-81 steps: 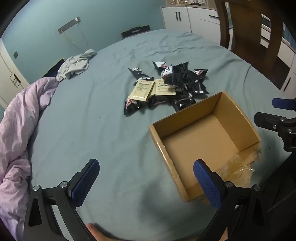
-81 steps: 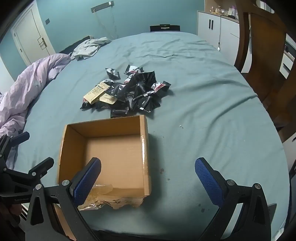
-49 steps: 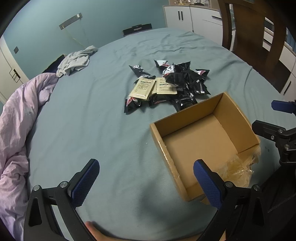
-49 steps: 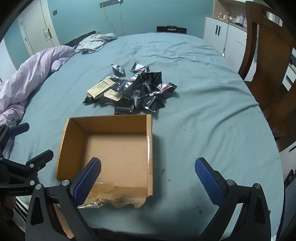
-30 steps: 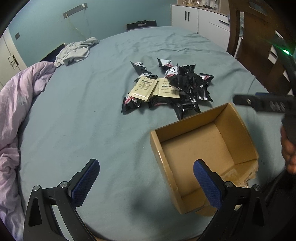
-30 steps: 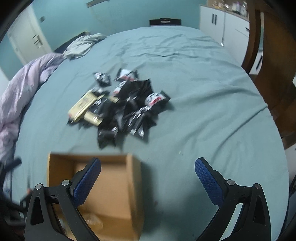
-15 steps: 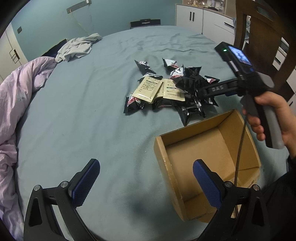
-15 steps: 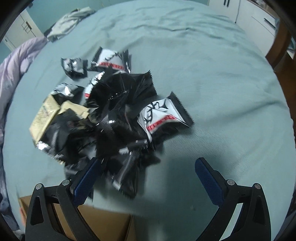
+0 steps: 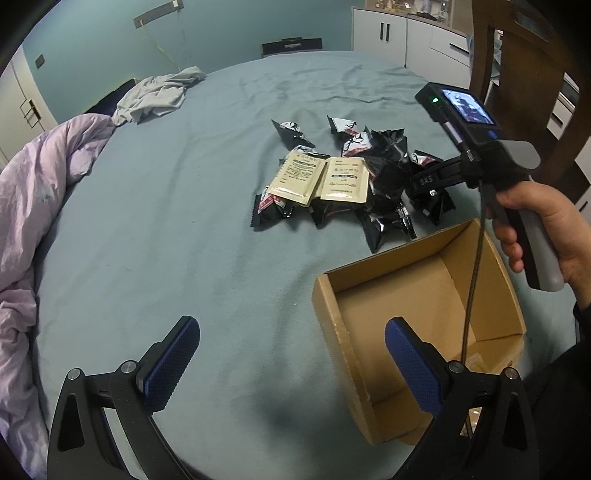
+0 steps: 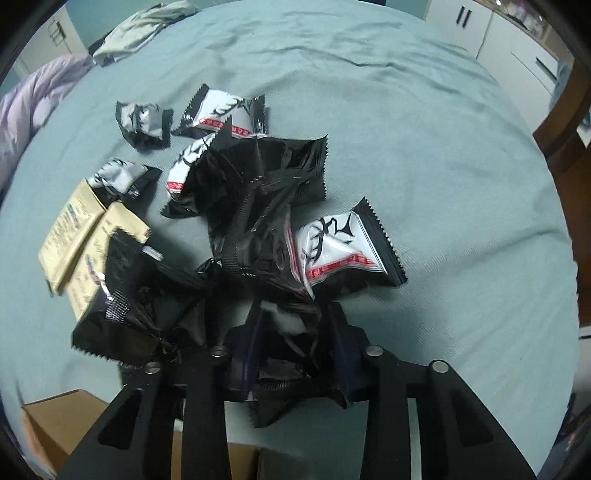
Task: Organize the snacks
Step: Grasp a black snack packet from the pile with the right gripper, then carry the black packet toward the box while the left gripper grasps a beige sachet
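A pile of black and white-red snack packets point(image 9: 384, 173) point(image 10: 255, 184) with two beige sachets point(image 9: 317, 177) point(image 10: 70, 229) lies on the blue-grey bedspread. Just in front of it stands an open cardboard box point(image 9: 399, 291) point(image 10: 48, 417) with nothing in it. My right gripper point(image 10: 295, 321) point(image 9: 406, 177) points down into the near edge of the pile; its jaws are closing and pinch a black snack packet point(image 10: 288, 350) between them. Left of the box, my left gripper point(image 9: 291, 347) hangs open over bare bedspread with nothing between its fingers.
A person's hand point(image 9: 535, 218) holds the right gripper's handle above the box's far corner. A crumpled lilac duvet point(image 9: 37, 184) fills the left side. A grey garment point(image 9: 159, 92) lies at the far edge. A wooden chair point(image 9: 517, 55) and white cabinets point(image 9: 406, 33) stand at the right.
My right gripper has gone forward from over the box, down onto the snack pile, and its wide jaws have narrowed around a black packet. The left gripper has stayed where it was.
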{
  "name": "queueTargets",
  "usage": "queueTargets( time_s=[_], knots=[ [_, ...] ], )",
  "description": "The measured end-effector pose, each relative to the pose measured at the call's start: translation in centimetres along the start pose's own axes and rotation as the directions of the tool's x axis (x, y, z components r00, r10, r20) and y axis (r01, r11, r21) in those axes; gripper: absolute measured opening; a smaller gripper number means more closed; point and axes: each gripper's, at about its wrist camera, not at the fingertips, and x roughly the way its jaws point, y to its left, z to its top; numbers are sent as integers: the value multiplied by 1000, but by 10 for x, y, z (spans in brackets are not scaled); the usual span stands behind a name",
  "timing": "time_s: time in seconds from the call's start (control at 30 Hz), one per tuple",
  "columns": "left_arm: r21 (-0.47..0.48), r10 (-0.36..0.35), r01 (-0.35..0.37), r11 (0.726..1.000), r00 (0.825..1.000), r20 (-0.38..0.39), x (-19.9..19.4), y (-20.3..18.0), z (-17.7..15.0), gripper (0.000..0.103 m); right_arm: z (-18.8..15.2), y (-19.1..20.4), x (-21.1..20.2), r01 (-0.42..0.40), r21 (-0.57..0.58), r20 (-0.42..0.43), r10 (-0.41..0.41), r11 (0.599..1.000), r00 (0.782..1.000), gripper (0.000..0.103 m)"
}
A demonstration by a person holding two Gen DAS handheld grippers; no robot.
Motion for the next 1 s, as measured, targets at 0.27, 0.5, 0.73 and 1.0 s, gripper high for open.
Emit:
queueTargets(
  time_s=[0.27, 0.5, 0.73, 1.0],
  knots=[
    [-9, 6, -6, 1000, 1000, 16, -4, 3, -1, 102, -7, -23, -47, -127, 124, 78, 118, 984, 990, 2],
    [-27, 27, -26, 999, 999, 22, -2, 9, 0, 102, -28, -42, -79, -159, 188, 140, 133, 969, 981, 9],
    [-26, 26, -25, 999, 999, 24, 0, 8, 2, 102, -30, -49, -35, -245, 304, 29, 248, 921, 968, 77],
    [-26, 15, -15, 1000, 1000, -3, 11, 5, 4, 102, -12, -18, -21, -2, 68, 0, 2, 998, 1000, 77]
  ],
)
